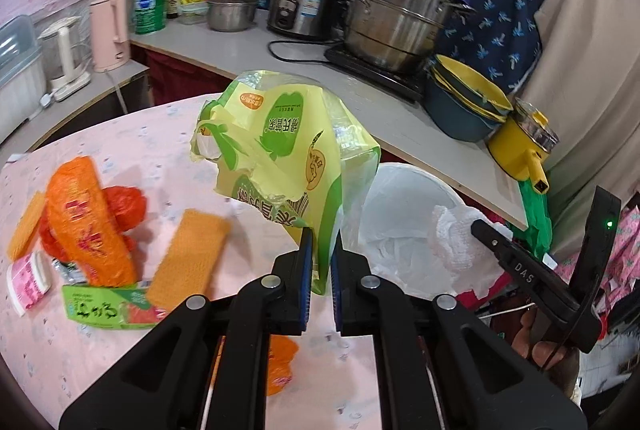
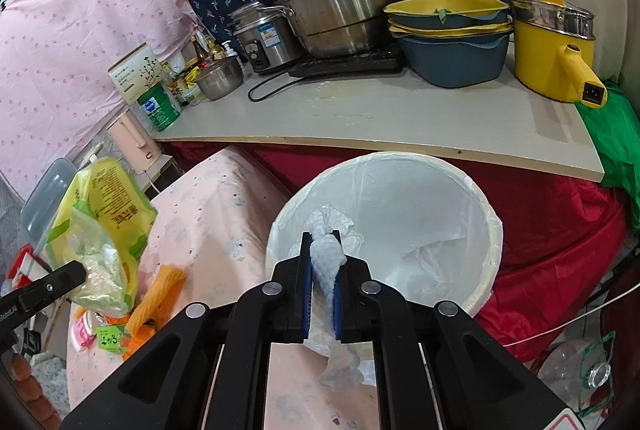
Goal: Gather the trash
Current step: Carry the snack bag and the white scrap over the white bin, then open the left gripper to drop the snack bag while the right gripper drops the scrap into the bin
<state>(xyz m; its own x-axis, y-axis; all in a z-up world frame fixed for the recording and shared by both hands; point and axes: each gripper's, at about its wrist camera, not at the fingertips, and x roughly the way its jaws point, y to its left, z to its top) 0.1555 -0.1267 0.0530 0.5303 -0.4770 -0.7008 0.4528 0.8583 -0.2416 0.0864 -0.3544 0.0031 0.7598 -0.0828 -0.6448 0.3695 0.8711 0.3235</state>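
From the left wrist, my left claw [image 1: 321, 242] is clenched on the lower edge of a yellow-green snack bag [image 1: 280, 150], held up off the pink surface [image 1: 120, 150] so it can travel toward the lined trash bin [image 1: 404, 214] just beyond the surface's edge. The bag is crumpled, torn open along one side, glossy with green print. More litter lies on the surface to my left: an orange wrapper [image 1: 86, 222], an orange sponge [image 1: 192, 254], a green packet [image 1: 108, 308].

From the right wrist, my right claw [image 2: 323, 250] is grasping a white tissue [image 2: 330, 262], twisted and wadded, its tail hanging below the pads. I hold it over the near rim of the bin [image 2: 490, 214], so I judge a release would drop it onto the white liner inside. The snack bag [image 2: 100, 230] hangs well to the left.
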